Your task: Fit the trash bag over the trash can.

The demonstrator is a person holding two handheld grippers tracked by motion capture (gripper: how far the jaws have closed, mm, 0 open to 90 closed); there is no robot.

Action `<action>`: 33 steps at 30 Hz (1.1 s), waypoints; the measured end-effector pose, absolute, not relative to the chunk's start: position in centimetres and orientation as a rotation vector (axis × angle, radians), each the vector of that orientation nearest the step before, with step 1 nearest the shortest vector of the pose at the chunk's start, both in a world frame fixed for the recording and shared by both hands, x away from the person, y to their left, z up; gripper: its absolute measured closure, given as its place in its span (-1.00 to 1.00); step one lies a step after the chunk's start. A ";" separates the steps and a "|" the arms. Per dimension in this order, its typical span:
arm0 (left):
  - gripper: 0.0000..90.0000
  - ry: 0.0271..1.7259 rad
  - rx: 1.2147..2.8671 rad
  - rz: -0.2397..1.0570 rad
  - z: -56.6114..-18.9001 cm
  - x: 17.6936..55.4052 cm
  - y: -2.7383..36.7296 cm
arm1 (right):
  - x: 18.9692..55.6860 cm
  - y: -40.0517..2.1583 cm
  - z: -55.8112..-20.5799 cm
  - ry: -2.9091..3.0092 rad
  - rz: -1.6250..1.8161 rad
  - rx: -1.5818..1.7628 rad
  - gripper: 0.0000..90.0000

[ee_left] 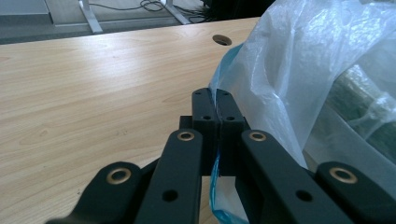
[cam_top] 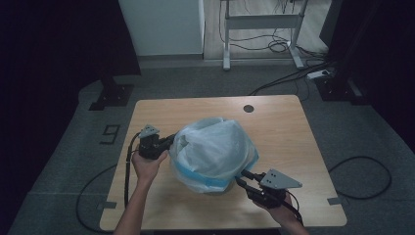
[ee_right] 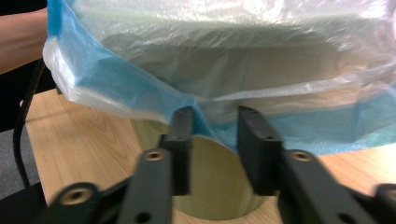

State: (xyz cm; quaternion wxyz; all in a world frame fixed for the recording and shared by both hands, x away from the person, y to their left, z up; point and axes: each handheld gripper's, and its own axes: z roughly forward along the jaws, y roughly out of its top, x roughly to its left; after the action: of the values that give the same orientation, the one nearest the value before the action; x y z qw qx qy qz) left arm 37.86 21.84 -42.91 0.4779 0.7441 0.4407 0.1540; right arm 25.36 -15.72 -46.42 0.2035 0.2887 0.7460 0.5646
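A translucent white plastic bag [cam_top: 215, 147] with a blue hem is draped over a round pale container [ee_right: 215, 186] in the middle of the wooden table [cam_top: 288, 122]. My left gripper [cam_top: 171, 140] is at the bag's left side, shut on its thin blue edge; in the left gripper view the film [ee_left: 299, 60] runs down between the closed pads of that gripper [ee_left: 217, 100]. My right gripper [cam_top: 240, 177] is at the bag's lower right. In the right gripper view its jaws [ee_right: 212, 126] stand apart, and the blue hem [ee_right: 116, 79] hangs between their tips without being pinched.
A round cable hole [cam_top: 248, 108] lies in the table's far side. A white desk frame [cam_top: 262, 22] and cables stand on the floor beyond. A black cable loop [cam_top: 362, 171] lies on the floor to the right. The person's left forearm [ee_right: 18, 37] is behind the bag.
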 end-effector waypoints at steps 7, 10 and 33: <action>0.97 1.075 1.817 0.379 -42.9 37.8 21.9 | 25.6 -15.5 -46.9 2.062 1.600 0.801 0.98; 0.97 1.076 1.812 0.381 -42.9 37.7 22.1 | 25.7 -15.6 -47.1 2.061 1.610 0.810 0.98; 0.98 1.098 1.868 0.341 -45.1 37.1 21.9 | 28.3 -17.1 -52.7 2.186 1.474 1.024 0.98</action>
State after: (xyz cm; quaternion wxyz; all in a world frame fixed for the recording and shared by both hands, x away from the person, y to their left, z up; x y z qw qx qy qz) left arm 37.14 21.94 -45.13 0.4566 0.7577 0.4454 0.1382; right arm 28.34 -17.06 -52.71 0.1559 0.3576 0.7636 0.5146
